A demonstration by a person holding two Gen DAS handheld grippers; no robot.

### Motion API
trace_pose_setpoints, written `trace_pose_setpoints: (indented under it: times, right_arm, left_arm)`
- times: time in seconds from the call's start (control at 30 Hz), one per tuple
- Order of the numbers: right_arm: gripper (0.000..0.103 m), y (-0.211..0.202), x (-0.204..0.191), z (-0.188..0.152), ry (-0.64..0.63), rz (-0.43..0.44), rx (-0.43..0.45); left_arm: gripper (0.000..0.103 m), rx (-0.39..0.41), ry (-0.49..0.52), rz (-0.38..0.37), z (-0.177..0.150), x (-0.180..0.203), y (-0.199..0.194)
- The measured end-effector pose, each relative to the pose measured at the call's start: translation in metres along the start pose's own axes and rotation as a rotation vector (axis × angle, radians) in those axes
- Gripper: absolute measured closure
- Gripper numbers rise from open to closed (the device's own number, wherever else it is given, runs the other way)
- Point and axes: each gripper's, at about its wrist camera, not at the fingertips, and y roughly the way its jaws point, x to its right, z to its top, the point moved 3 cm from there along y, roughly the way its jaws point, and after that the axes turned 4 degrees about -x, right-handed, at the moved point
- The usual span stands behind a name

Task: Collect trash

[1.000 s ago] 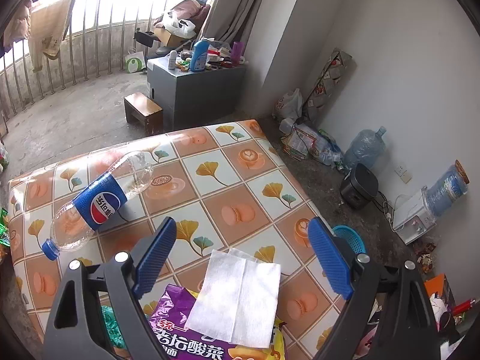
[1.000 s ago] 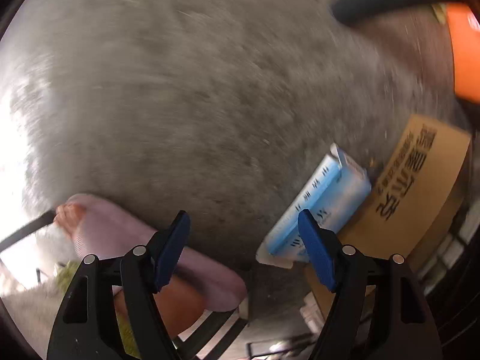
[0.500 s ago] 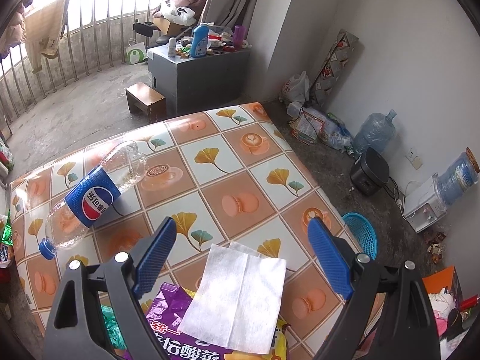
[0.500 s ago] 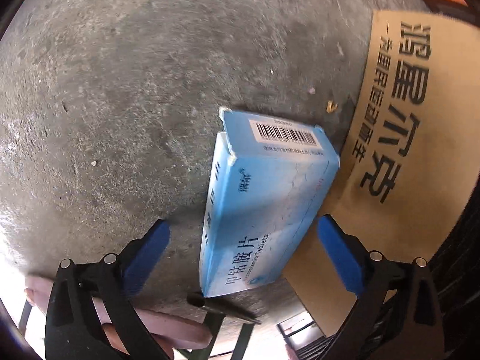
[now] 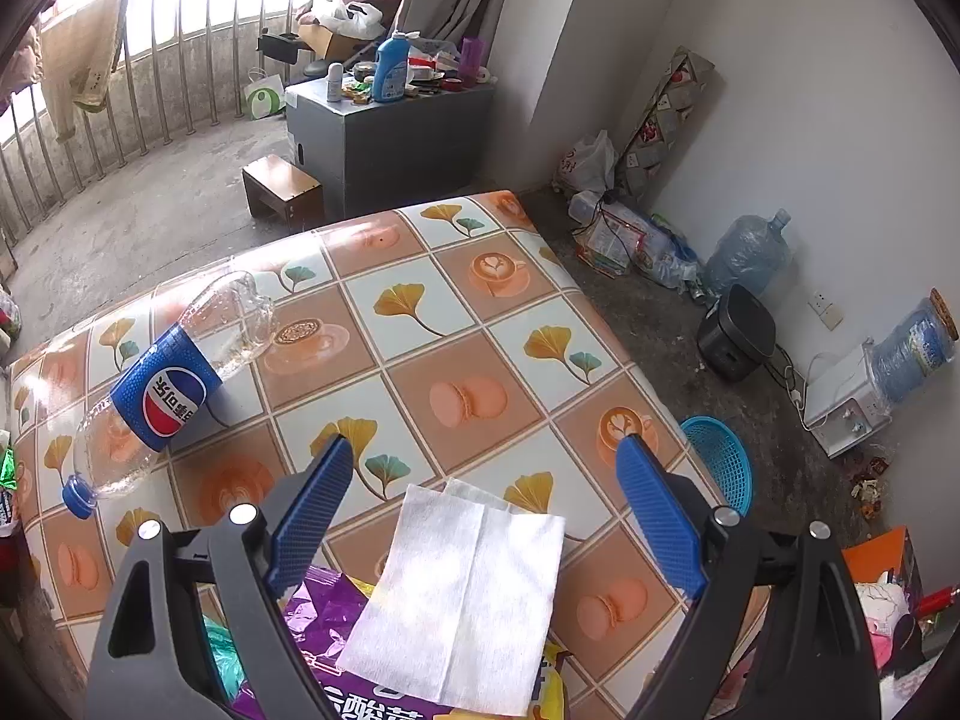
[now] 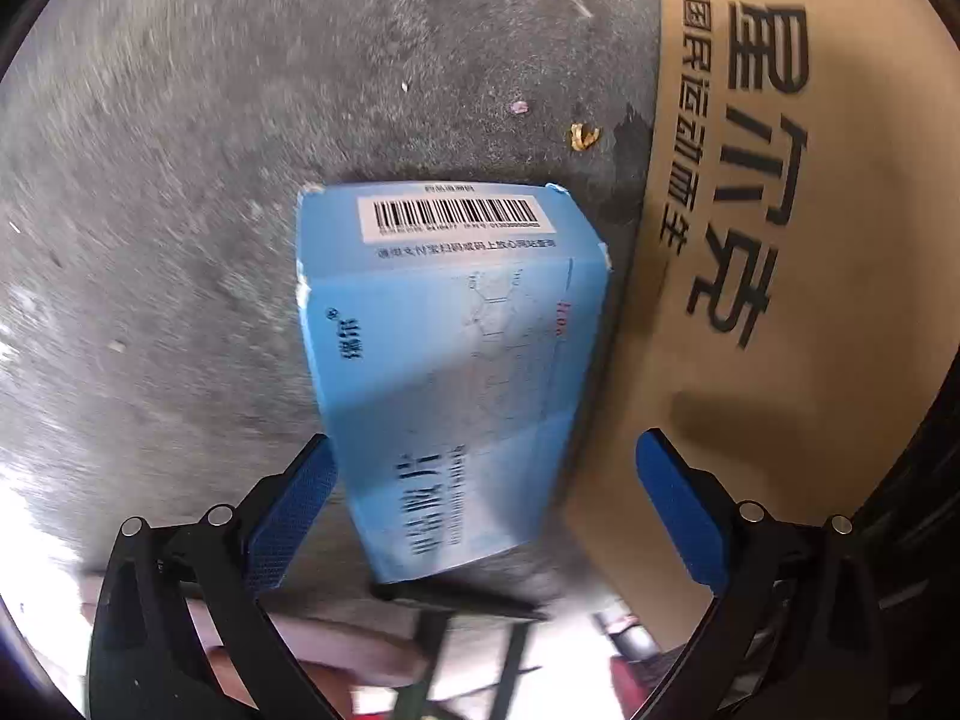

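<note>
Right wrist view: we see the blue carton (image 6: 444, 372) lying on the concrete floor at frame centre, long axis running up-frame, its near end between the wide-spread fingers of the right gripper (image 6: 486, 504), nothing gripped.

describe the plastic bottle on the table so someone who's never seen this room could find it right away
Start at the table with the ginkgo-leaf and coffee-cup tile pattern. Near its left side a clear plastic bottle lies on its side. It alone there is see-through, with a blue label and a blue cap, unlike the flat white tissue and purple packet.
</note>
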Motion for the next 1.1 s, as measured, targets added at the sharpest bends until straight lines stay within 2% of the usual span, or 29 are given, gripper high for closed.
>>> trace_pose_setpoints:
  times: [0.17,0.23,0.4,0.47,0.6,0.7,0.83,0.9,1.0,1.1]
  right_arm:
    - [0.008,0.006,-0.001,0.013,-0.019,0.089,0.022]
    - [0.008,0.015,-0.002,0.019,-0.043,0.071,0.017]
    - [0.008,0.028,0.011,0.024,-0.001,0.103,-0.017]
    - [0.008,0.035,0.015,0.018,0.020,0.161,-0.017]
    - [0.008,0.049,0.022,0.033,0.018,0.122,-0.023]
    - [0.008,0.065,0.038,0.034,0.056,0.115,-0.059]
    - [0.012,0.085,0.056,0.029,0.080,0.120,-0.071]
    - [0.018,0.092,0.057,0.029,0.071,0.133,-0.063]
    - [0.036,0.090,0.057,0.034,0.054,0.169,-0.060]
    - [0.039,0.099,0.054,0.041,0.022,0.149,-0.044]
  left_arm:
    - [0.016,0.003,-0.016,0.015,-0.002,-0.006,-0.001]
    - [0.016,0.002,-0.022,0.014,-0.002,-0.006,-0.001]
    - [0.016,-0.016,-0.017,0.017,-0.006,-0.005,0.004]
    - [0.016,-0.025,-0.017,0.017,-0.007,-0.004,0.005]
    - [0.016,-0.025,-0.022,0.022,-0.007,-0.004,0.008]
    - [0.016,-0.031,-0.026,0.020,-0.007,-0.004,0.010]
    - [0.016,-0.034,-0.029,0.019,-0.007,-0.003,0.011]
    - [0.016,-0.036,-0.030,0.016,-0.008,-0.002,0.011]
    - [0.016,-0.034,-0.028,0.009,-0.008,-0.001,0.012]
    - [0.016,-0.031,-0.032,-0.001,-0.008,-0.001,0.013]
